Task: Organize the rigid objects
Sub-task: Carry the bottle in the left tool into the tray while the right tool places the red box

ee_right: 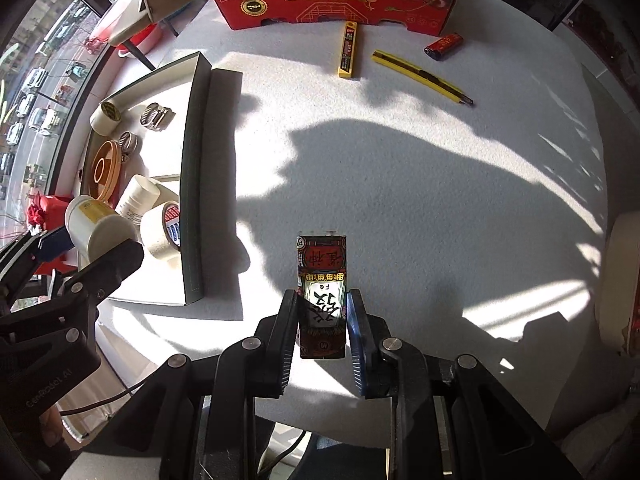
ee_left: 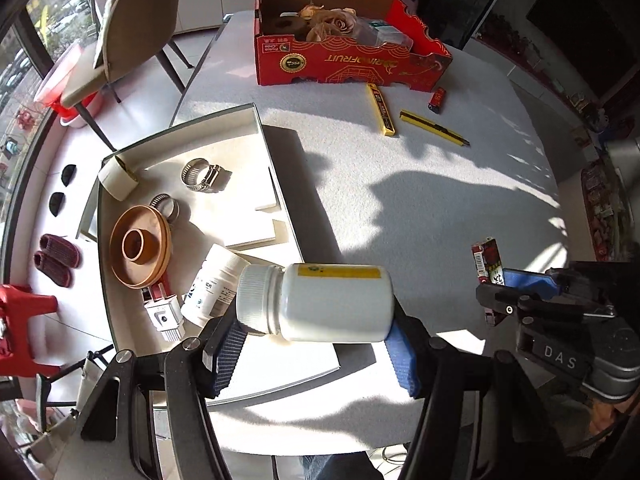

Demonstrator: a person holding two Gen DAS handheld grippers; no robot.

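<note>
My left gripper (ee_left: 316, 344) is shut on a white plastic bottle (ee_left: 320, 302) held sideways, cap to the left, above the near edge of the shallow white tray (ee_left: 276, 184); bottle and gripper also show in the right wrist view (ee_right: 96, 232). My right gripper (ee_right: 322, 334) is shut on a small red-and-black card box (ee_right: 322, 280) standing on the white table; it also shows in the left wrist view (ee_left: 488, 264). In the tray lie another white bottle (ee_left: 212, 284), a wooden dish (ee_left: 140, 246), hose clamps (ee_left: 202, 176), a tape roll (ee_right: 162, 232) and a small tube (ee_left: 116, 178).
A red cardboard fruit box (ee_left: 344, 60) with assorted items stands at the table's far side. In front of it lie a yellow blade case (ee_left: 382, 110), a yellow utility knife (ee_left: 434, 128) and a small red lighter (ee_left: 437, 100). A chair (ee_left: 120, 40) stands far left.
</note>
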